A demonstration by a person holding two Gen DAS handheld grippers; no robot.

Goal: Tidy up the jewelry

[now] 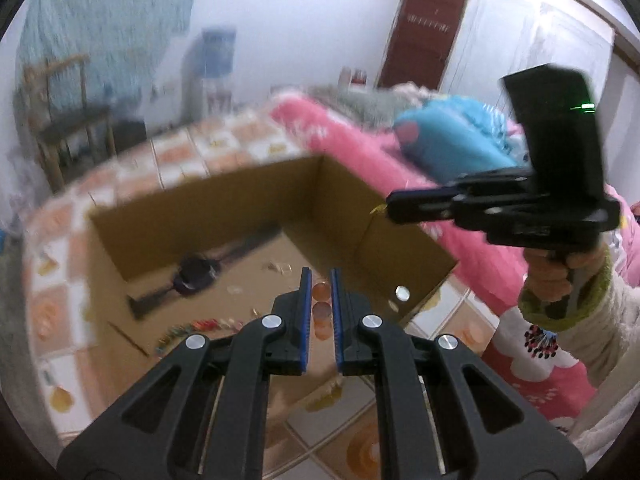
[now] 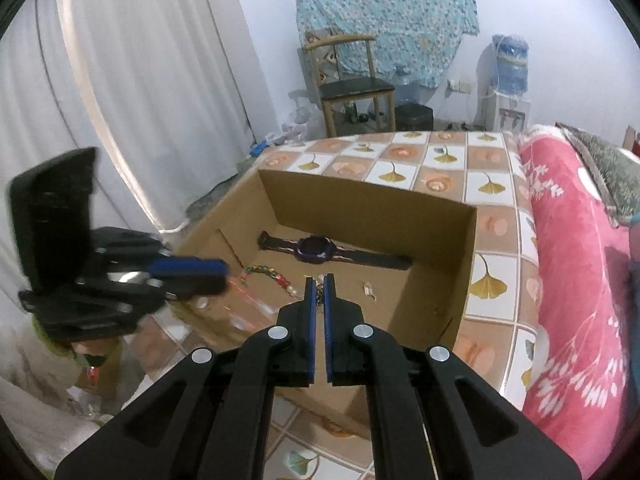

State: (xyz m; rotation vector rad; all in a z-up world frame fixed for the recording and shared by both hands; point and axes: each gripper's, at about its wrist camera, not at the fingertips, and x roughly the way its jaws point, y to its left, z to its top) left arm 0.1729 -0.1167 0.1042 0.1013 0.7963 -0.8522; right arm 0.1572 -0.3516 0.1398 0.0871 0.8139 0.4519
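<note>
Bedroom, cardboard box (image 2: 460, 256) on the tiled bed cover.
We see a watch (image 2: 316, 251) and bead bracelet (image 2: 266, 273) already boxed; left gripper (image 1: 321, 294) pinches orange beads (image 1: 321, 308), right gripper (image 2: 319, 294) a small chain (image 2: 320, 296), both above the box's near edge.

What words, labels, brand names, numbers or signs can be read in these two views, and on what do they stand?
None can be read.
Brown door: a row of small pale marks, too blurred to read.
Water dispenser: small coloured front marks, too small to read.
Cardboard box and watch: no print visible.
</note>
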